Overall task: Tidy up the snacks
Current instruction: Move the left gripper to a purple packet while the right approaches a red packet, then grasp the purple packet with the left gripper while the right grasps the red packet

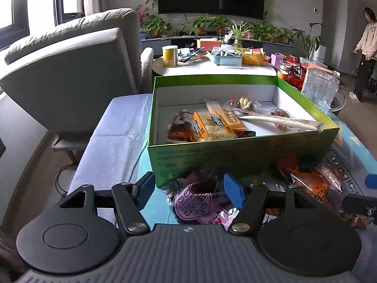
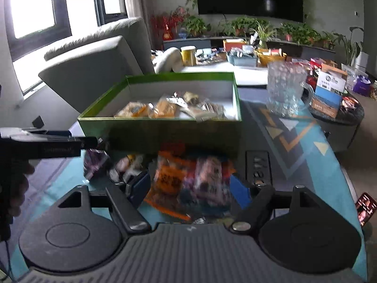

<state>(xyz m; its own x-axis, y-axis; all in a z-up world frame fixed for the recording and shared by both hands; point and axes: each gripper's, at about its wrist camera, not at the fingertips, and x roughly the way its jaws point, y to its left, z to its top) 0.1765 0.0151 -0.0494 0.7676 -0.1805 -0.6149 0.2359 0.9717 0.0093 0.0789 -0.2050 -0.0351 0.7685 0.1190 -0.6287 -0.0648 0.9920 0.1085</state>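
Snacks (image 1: 212,125): how far sorted?

Partway, by the look. Several packets lying inside the green box (image 1: 235,158): a yellow-orange pack of pale pieces, a long silvery wrapper slanting toward the right rim, a few clear bags behind. Plenty of white floor bare at the back and along the left.

And left to do?

A loose heap (image 2: 179,181) on the teal table mat (image 1: 157,210), just in front of the box's near wall. Among it a purple packet (image 1: 193,202) and an orange packet (image 1: 308,181); the rest too blurred to name. Probably all bound for the box.

Tools?

Left gripper (image 1: 189,189): jaws apart, low over the purple packet, packet visible between the blue pads. Right-hand pad near or touching its edge, left-hand pad clear of it, so nothing clamped. Right gripper (image 2: 189,187): jaws apart too, pointed down at the heap. No packet seen pinched, though contact hard to judge through the blur.

Look of the snacks themselves?

Small, flat, crinkly plastic packs, glossy, mixed in colour. Dropped in rather than lined up: overlapping, at odd angles. Likely light and slippery, apt to slide out of a shallow pinch.

Anything else close by?

Glass mug (image 1: 319,89) to the right of the box, well apart from the heap.
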